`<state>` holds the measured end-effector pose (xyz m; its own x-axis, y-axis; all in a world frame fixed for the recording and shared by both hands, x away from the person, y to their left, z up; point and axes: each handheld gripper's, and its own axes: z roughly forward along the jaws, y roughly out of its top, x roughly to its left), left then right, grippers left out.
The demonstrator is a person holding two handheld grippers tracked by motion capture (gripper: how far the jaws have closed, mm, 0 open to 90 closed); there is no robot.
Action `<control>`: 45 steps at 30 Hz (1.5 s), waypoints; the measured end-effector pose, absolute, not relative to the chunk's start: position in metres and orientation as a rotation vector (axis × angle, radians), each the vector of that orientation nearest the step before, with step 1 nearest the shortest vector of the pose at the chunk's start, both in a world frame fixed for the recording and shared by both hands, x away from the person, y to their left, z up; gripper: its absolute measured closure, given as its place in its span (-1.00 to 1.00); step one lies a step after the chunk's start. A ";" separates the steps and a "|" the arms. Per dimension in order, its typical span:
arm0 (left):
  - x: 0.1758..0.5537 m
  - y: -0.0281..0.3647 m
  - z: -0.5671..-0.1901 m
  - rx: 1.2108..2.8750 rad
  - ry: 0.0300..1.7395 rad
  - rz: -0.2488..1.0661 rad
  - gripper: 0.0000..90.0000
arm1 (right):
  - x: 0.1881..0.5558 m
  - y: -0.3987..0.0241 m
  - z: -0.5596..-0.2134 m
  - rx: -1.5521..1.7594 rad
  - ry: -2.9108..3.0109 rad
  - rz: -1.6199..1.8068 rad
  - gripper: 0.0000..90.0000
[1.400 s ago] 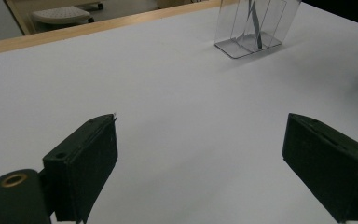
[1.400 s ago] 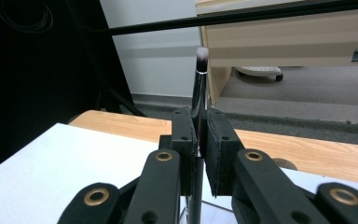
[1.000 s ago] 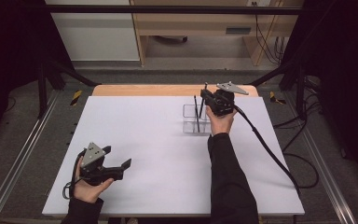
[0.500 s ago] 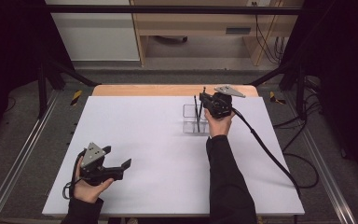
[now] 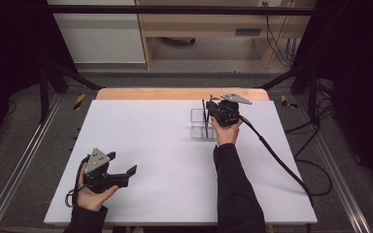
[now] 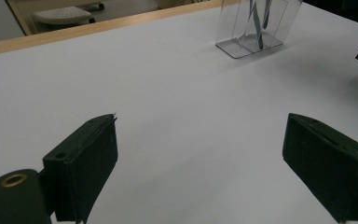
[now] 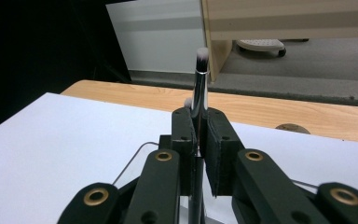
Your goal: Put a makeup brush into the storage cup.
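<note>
Clamping a makeup brush (image 7: 200, 88) above clear holder (image 5: 197, 124), right gripper (image 7: 199, 140), left gripper (image 6: 200, 158) wide open, empty

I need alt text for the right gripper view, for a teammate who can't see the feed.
The right tongs are shut on a makeup brush, which stands upright between the black jaws with its white-tipped bristles on top. Below lies the white table sheet; behind it run the table's wooden edge and a grey floor.
</note>
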<state>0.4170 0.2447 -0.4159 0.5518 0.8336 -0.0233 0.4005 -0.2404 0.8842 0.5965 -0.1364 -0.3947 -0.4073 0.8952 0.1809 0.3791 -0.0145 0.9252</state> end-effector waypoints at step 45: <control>0.419 0.243 -0.419 1.854 1.016 0.563 -0.79 | 0.529 -0.155 -0.383 1.207 1.888 1.412 -0.25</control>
<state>0.4185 0.2431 -0.4188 0.5549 0.8312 -0.0349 0.4117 -0.2379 0.8797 0.5287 -0.1554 -0.3833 -0.4907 0.8631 0.1197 0.3586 0.0749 0.9305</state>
